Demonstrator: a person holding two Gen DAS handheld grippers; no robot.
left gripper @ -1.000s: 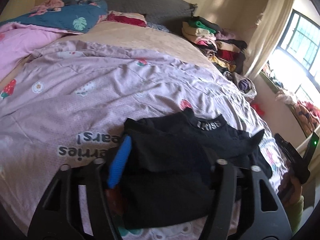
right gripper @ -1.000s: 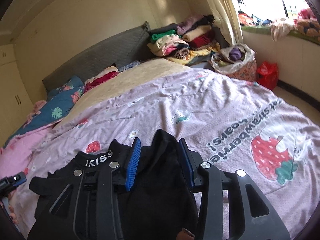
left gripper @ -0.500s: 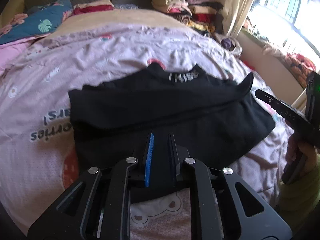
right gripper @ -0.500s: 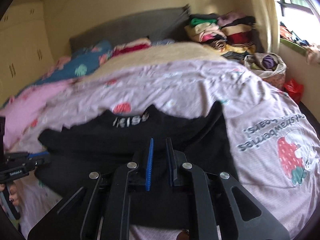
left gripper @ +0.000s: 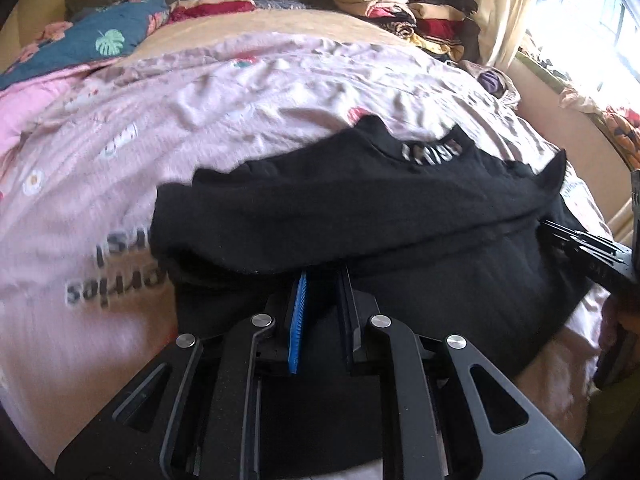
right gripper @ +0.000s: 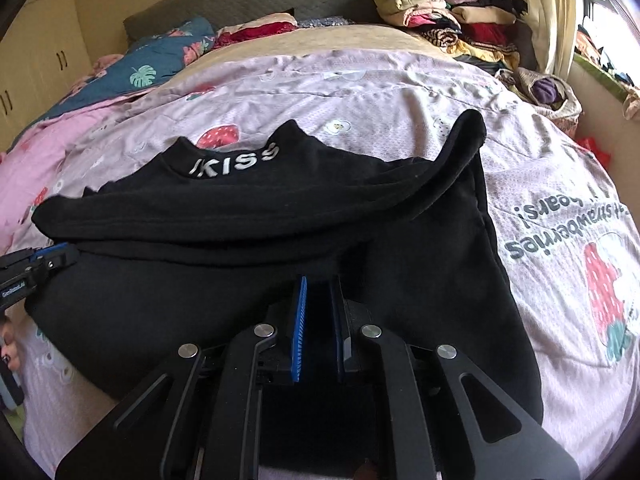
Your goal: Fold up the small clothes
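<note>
We're looking down the right gripper (right gripper: 319,286), its blue-padded fingers (right gripper: 299,320) pinched close together on the near edge of the black shirt (right gripper: 248,240). The shirt lies across the pink strawberry bedspread (right gripper: 560,220), upper half doubled over the lower, white "KISS" lettering at the collar. One sleeve (right gripper: 460,148) curls up at the right. At far left, the left gripper (right gripper: 30,268) sits at the shirt's edge. Folded clothes (right gripper: 452,20) are stacked by the headboard.
</note>
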